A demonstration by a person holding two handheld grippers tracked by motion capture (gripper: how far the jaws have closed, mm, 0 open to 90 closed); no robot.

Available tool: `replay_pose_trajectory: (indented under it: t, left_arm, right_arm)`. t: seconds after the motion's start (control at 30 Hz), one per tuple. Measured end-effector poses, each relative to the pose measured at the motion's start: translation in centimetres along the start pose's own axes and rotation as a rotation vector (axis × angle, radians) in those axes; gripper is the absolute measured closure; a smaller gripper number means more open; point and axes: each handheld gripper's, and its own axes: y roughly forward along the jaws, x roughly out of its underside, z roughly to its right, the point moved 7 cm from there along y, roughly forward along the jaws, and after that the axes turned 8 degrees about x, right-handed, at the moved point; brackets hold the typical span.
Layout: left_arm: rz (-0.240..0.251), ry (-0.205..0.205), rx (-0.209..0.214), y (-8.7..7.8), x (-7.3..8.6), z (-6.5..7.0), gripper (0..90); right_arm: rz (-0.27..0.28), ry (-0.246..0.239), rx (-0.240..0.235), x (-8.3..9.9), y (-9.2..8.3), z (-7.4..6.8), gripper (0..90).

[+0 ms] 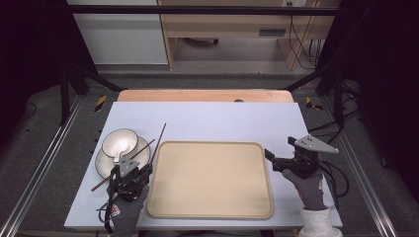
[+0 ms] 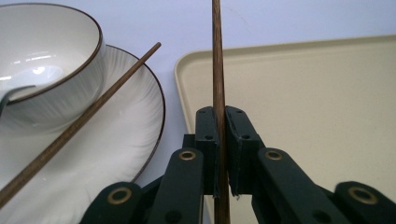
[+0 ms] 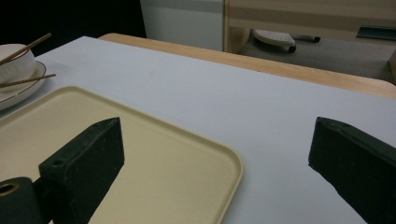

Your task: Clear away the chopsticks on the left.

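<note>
"How many chopsticks (image 1: 159, 139) do you count?"
"Two: one (image 2: 217, 60) lifted, the other chopstick (image 2: 88, 114) across the plate (image 2: 130, 135)."
"And the dishes?"
"One plate, one bowl (image 1: 120, 142), one spoon (image 1: 118, 157), one tray (image 1: 210, 180). Two claws, left (image 1: 136, 174) and right (image 1: 271, 157)."

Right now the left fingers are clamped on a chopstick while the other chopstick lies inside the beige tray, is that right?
Not quite. The left fingers do clamp one chopstick, but the other chopstick is not in the beige tray. It lies across the white plate, leaning against the bowl beside the tray. The left gripper view shows this plainly.
</note>
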Motion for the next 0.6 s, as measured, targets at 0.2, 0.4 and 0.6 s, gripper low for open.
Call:
replay_pose_trajectory:
  t: [0.2,0.4,0.6]
  left_arm:
    - [0.032,-0.058,-0.026,0.4,1.1,1.4,84.1]
    - [0.025,-0.08,-0.041,1.3,2.1,2.5,84.1]
    - [-0.013,-0.096,-0.071,2.4,3.9,2.9,84.1]
  right_arm:
    - [0.001,0.002,-0.002,0.0,0.0,-0.1,3.6]
    - [-0.001,0.002,-0.007,0.0,0.0,-0.2,3.6]
    - [-0.001,-0.003,-0.003,0.0,0.1,-0.2,3.6]
